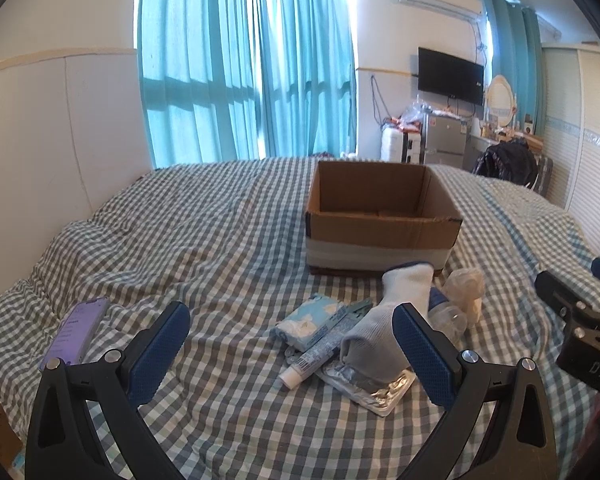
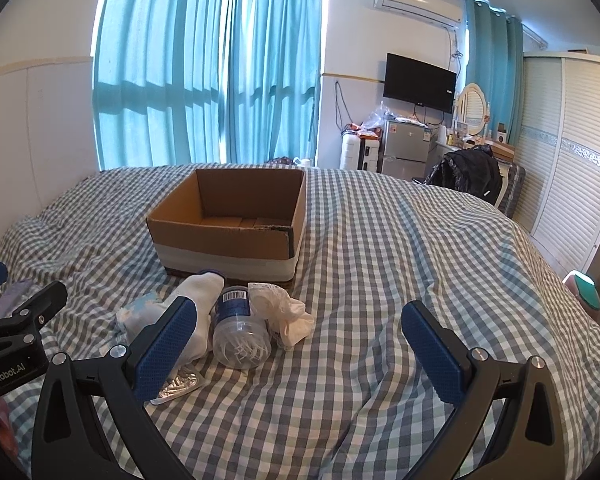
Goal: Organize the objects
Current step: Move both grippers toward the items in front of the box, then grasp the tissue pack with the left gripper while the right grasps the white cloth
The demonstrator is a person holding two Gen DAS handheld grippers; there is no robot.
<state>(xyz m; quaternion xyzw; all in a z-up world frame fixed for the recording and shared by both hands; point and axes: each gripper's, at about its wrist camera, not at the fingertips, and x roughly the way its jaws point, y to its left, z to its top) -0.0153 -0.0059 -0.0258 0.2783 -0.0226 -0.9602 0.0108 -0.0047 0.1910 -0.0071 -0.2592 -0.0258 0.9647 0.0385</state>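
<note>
Left hand-held gripper (image 1: pixel 292 340) spread wide, empty, above sock (image 1: pixel 384 320) on bed (image 1: pixel 220 240). Right hand-held gripper (image 2: pixel 300 344) equally spread, touched nothing; cardboard box (image 2: pixel 228 236) beyond.

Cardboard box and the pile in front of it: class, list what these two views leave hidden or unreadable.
- Cardboard box floor: both views, near wall hides most.
- Tube print: left wrist view, too small.
- Foil pack: sock covers it; in the right view a blue pad does.
- Phone screen: left view, blurred.
</note>
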